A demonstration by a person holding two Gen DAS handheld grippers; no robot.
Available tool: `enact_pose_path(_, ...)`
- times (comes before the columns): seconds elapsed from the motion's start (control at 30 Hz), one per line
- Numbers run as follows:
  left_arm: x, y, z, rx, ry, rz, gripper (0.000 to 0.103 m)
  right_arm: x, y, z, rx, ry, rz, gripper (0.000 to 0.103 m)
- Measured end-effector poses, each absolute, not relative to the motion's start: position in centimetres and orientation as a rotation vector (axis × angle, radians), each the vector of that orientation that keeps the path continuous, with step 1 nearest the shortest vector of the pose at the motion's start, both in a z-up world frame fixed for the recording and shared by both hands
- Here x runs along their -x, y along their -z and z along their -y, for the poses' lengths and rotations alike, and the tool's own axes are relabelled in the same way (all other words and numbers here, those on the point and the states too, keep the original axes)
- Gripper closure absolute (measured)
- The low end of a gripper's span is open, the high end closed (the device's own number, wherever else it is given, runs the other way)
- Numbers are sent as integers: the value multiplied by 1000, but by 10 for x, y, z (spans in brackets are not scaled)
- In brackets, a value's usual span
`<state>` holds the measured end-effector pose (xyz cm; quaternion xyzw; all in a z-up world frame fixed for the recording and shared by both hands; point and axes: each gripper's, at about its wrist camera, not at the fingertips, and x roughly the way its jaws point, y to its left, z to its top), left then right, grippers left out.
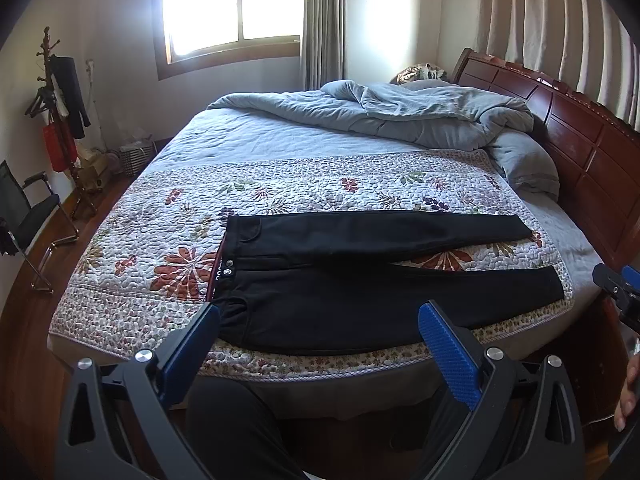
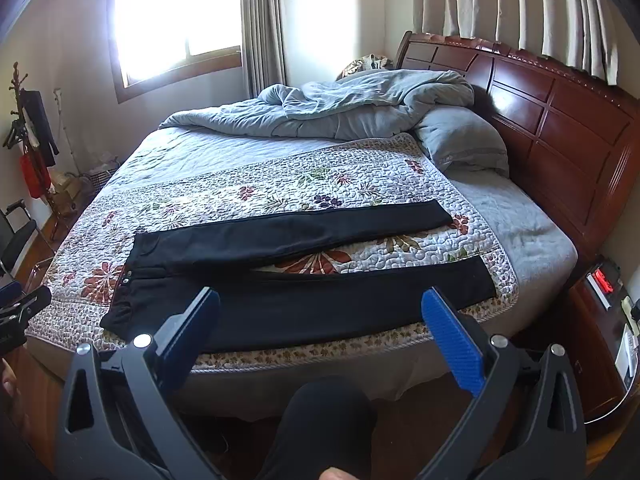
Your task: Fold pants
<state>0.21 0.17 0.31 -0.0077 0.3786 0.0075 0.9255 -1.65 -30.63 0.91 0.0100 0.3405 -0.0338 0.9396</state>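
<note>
Pants of plain black cloth (image 1: 360, 280) lie spread flat along the near edge of a wide bed, on a white quilted coverlet printed with red and green flowers (image 1: 160, 240). Their waistband, with a round button, sits toward the left of both views; the two legs run out to the right, parted in a narrow V so that a strip of coverlet shows between them. The nearer leg lies just beside the mattress edge.

Both tools hang over the near side of the bed, tilted downward and apart from the cloth. The left gripper (image 1: 320, 344), black-framed with blue ribbed pads, stands with its jaws spread wide and nothing between them — in its own view it frames the hip and upper thigh of the pants. The right gripper (image 2: 320, 340) is likewise wide and empty, framing the middle of the nearer leg.

Farther back, a rumpled grey duvet (image 1: 400, 112) is heaped against the dark red wooden headboard (image 1: 560, 128). A wooden coat stand hung with dark clothes (image 1: 60, 92) stands by the left wall.
</note>
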Motion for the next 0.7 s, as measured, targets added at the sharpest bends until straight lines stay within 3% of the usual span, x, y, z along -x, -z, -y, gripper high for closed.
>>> enact_pose_path(0.7,-1,-2,-2,13,-21,-777,4,18,-8,306,-21,66,-703,3)
